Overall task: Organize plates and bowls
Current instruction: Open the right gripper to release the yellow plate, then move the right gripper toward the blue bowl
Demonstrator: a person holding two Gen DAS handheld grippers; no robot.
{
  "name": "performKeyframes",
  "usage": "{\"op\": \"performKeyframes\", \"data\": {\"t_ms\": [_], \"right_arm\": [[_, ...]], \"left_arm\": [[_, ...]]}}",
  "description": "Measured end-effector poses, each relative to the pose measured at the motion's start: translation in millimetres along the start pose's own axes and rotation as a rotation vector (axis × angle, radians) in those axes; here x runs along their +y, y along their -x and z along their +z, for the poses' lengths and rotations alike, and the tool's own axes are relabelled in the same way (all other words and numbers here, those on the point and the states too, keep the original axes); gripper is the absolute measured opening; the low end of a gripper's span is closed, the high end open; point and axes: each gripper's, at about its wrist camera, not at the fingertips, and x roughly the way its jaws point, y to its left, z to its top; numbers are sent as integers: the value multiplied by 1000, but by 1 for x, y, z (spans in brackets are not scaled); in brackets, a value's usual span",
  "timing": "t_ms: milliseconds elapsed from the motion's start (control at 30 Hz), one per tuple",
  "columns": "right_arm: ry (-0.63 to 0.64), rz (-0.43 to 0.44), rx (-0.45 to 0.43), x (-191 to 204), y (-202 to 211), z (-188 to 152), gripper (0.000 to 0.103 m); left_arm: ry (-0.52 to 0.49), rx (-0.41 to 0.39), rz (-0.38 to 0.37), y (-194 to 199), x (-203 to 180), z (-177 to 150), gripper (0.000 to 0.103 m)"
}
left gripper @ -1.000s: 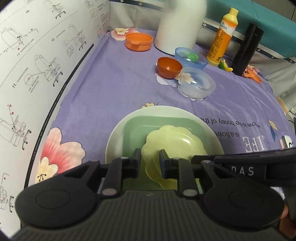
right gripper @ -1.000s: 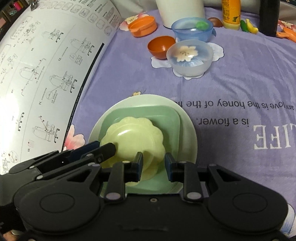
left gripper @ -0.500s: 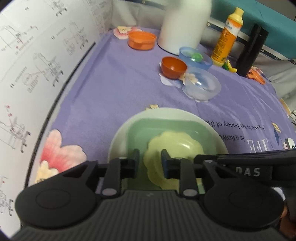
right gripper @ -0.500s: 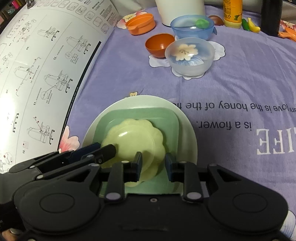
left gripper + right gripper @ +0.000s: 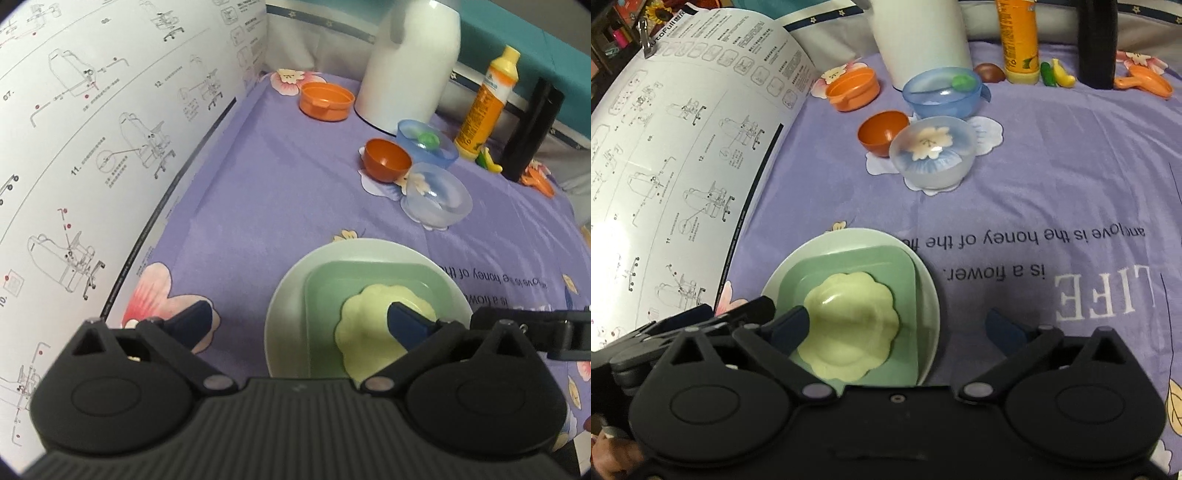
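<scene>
A pale yellow scalloped dish [image 5: 849, 321] [image 5: 373, 325] lies on a square green plate [image 5: 897, 273] [image 5: 332, 295], which lies on a round white plate [image 5: 929, 295] [image 5: 288, 295]. My left gripper [image 5: 301, 319] is open above the stack's left part. My right gripper [image 5: 899, 326] is open above the stack's near edge. Neither holds anything. Farther back stand a clear bowl [image 5: 932, 155] [image 5: 437, 197], a dark orange bowl [image 5: 881, 129] [image 5: 386, 160], a blue bowl [image 5: 942, 92] [image 5: 424, 142] and an orange lidded bowl [image 5: 853, 88] [image 5: 325, 99].
A big white instruction sheet [image 5: 92, 147] [image 5: 665, 166] rises along the left. At the back stand a white jug [image 5: 410, 62], a yellow bottle [image 5: 487, 99] and a black bottle [image 5: 532, 129]. Small toy fruit [image 5: 1056, 74] lies there too. The purple cloth [image 5: 1052, 177] covers the table.
Both grippers opened from shut and drew back a little from the yellow dish, which now lies free on the green plate. The left view shifted leftward.
</scene>
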Motion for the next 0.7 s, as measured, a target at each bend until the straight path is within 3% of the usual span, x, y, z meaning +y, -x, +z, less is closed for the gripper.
{"op": "performKeyframes", "data": {"t_ms": [700], "right_arm": [[-72,28,-64,-25,28,-8,103]], "left_arm": [[-119,0,53,18,-46,0,103]]}}
